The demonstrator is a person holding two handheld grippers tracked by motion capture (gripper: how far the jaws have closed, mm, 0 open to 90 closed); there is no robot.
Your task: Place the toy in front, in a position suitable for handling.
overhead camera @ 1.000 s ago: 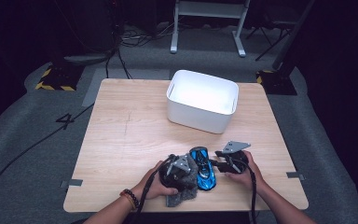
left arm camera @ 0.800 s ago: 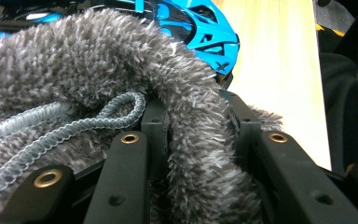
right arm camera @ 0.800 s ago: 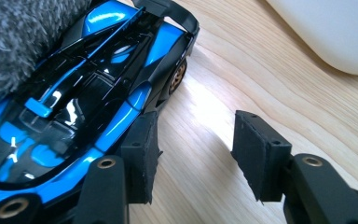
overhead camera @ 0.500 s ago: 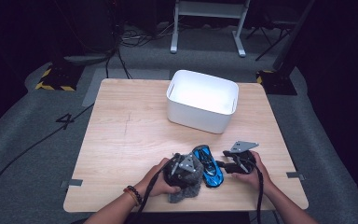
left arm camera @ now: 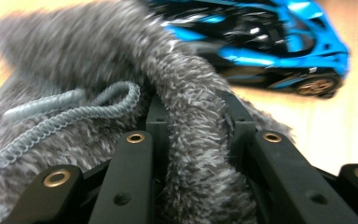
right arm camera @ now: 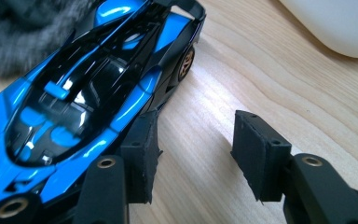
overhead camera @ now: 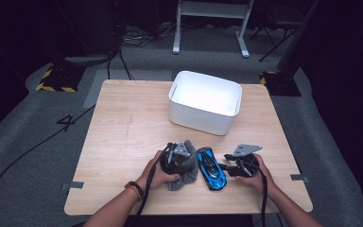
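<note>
In the lower middle of the high view, the blue toy car (overhead camera: 211,169) lay on the wooden worktop (overhead camera: 123,132), just right of the grey fuzzy cloth (overhead camera: 185,172) and touching its edge. Compared with a second earlier, the car had slid a little right and turned, its nose now angled toward the lower right, and the right gripper (overhead camera: 231,168) had backed off with it. The left gripper (overhead camera: 176,161) sat on the cloth; in the left gripper view its fingers (left arm camera: 140,154) pinched a thick fold of that cloth (left arm camera: 186,140), with a coiled grey cord (left arm camera: 70,114) at the left. In the right gripper view the fingers (right arm camera: 142,154) stood spread, one touching the car's (right arm camera: 88,93) flank, nothing between them. The white bin (overhead camera: 206,101) waited above centre. Likely the car had just been freed from the cloth and was not yet grasped.
</note>
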